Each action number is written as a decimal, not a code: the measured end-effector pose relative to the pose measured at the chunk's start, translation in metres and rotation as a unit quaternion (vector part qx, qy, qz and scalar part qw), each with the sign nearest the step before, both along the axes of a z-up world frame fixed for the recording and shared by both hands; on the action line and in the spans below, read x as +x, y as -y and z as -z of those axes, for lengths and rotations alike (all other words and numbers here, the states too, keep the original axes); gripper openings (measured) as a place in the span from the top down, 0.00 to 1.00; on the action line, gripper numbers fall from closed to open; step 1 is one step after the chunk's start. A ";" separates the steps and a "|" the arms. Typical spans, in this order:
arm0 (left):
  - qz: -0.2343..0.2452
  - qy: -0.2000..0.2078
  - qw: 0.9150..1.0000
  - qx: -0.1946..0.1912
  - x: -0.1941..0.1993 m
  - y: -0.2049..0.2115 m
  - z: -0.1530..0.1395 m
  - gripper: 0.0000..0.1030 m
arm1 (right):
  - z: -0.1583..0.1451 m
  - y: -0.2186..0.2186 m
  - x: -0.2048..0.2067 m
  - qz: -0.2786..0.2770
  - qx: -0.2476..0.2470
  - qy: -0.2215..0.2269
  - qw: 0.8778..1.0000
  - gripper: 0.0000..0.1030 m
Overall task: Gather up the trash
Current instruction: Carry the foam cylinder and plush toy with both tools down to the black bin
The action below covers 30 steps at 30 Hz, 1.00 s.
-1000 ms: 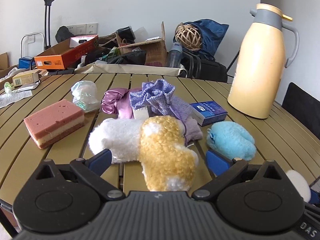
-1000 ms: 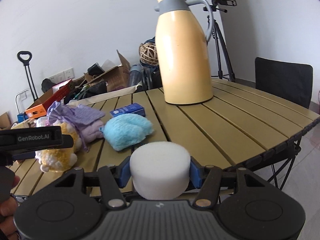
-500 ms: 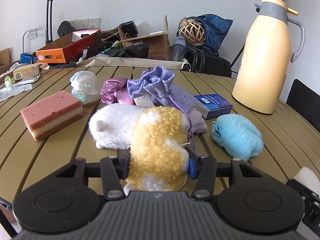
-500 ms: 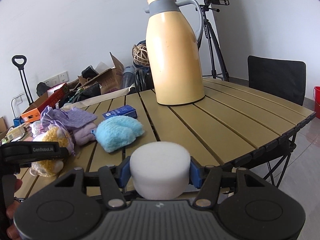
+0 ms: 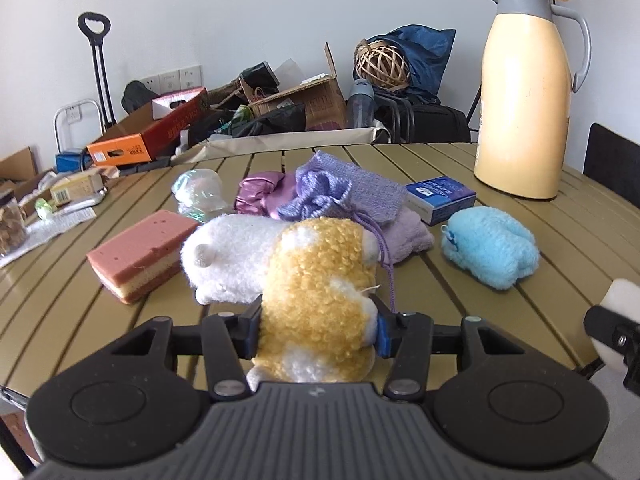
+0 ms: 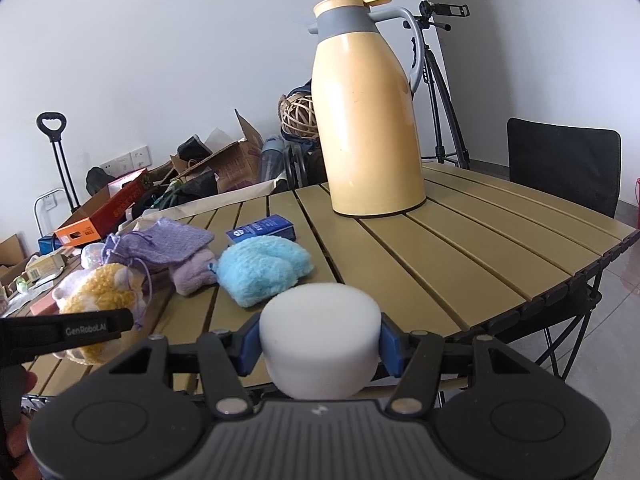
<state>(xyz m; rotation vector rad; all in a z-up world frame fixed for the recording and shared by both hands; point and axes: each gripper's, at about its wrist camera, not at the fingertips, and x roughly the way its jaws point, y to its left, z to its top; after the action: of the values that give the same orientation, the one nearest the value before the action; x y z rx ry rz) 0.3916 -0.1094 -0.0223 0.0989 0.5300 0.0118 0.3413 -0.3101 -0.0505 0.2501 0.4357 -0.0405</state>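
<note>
the yellow and white plush toy (image 5: 316,280) lies near the front edge of the bench (image 5: 520,216), squeezed on both sides. the white foam cylinder (image 6: 320,340) stands upright, held above the front edge of the bench.

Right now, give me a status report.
Left gripper shut on yellow-and-white plush toy. Right gripper shut on white foam cylinder. Purple drawstring trails alongside.

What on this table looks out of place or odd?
Nothing is spilled or broken. The odd part: for a trash pickup, the left gripper squeezes a yellow-and-white plush toy, and the right gripper holds a clean white foam puck; neither looks like trash.
</note>
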 end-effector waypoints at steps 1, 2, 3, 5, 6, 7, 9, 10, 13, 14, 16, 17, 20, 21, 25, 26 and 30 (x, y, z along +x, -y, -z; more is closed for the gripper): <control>-0.002 0.003 1.000 0.007 -0.003 0.000 0.000 0.50 | 0.000 -0.001 -0.001 -0.001 0.000 0.001 1.000 0.45; -0.004 0.006 1.000 0.012 -0.005 -0.001 0.001 0.50 | 0.000 -0.002 -0.002 -0.003 -0.001 0.001 1.000 0.45; -0.007 0.009 1.000 0.018 -0.007 -0.002 0.001 0.50 | -0.001 -0.003 -0.002 -0.004 -0.002 0.003 1.000 0.45; -0.012 0.016 0.999 0.030 -0.012 -0.004 0.001 0.50 | -0.002 -0.007 -0.005 -0.007 -0.006 0.007 1.000 0.45; -0.014 0.018 0.999 0.033 -0.014 -0.006 0.001 0.50 | -0.002 -0.009 -0.006 -0.009 -0.008 0.009 1.000 0.45; -0.016 0.020 0.999 0.034 -0.016 -0.008 0.000 0.50 | -0.003 -0.011 -0.008 -0.010 -0.010 0.011 1.000 0.45; -0.019 0.025 0.999 0.036 -0.023 -0.012 -0.004 0.50 | -0.004 -0.014 -0.011 -0.014 -0.013 0.015 1.000 0.45; -0.020 0.028 0.999 0.036 -0.026 -0.013 -0.005 0.50 | -0.004 -0.015 -0.012 -0.016 -0.015 0.016 1.000 0.45; -0.023 0.035 0.999 0.034 -0.036 -0.018 -0.012 0.50 | -0.007 -0.020 -0.017 -0.020 -0.019 0.022 0.999 0.45; -0.024 0.037 0.999 0.032 -0.039 -0.020 -0.014 0.50 | -0.008 -0.022 -0.019 -0.021 -0.020 0.024 0.999 0.45; -0.025 0.041 0.998 0.030 -0.046 -0.022 -0.019 0.50 | -0.010 -0.024 -0.023 -0.024 -0.022 0.028 0.999 0.45; -0.025 0.043 0.998 0.029 -0.049 -0.023 -0.021 0.50 | -0.011 -0.026 -0.025 -0.026 -0.024 0.031 0.999 0.45; -0.028 0.047 0.998 0.027 -0.060 -0.027 -0.027 0.50 | -0.016 -0.031 -0.031 -0.029 -0.030 0.038 0.998 0.45; -0.031 0.048 0.998 0.028 -0.063 -0.028 -0.029 0.50 | -0.018 -0.032 -0.033 -0.030 -0.030 0.039 0.998 0.45; -0.037 0.050 0.998 0.030 -0.077 -0.034 -0.036 0.50 | -0.026 -0.038 -0.043 -0.042 -0.031 0.048 0.998 0.45; -0.038 0.050 0.998 0.030 -0.081 -0.036 -0.038 0.50 | -0.027 -0.039 -0.047 -0.045 -0.030 0.049 0.997 0.45; -0.041 0.055 0.997 0.031 -0.102 -0.042 -0.046 0.50 | -0.032 -0.045 -0.063 -0.055 -0.025 0.049 0.997 0.45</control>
<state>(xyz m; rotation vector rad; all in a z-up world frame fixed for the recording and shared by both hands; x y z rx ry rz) 0.2900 -0.0675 0.0233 0.1369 0.4239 0.1133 0.2782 -0.2647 -0.0189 0.1769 0.3494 0.0677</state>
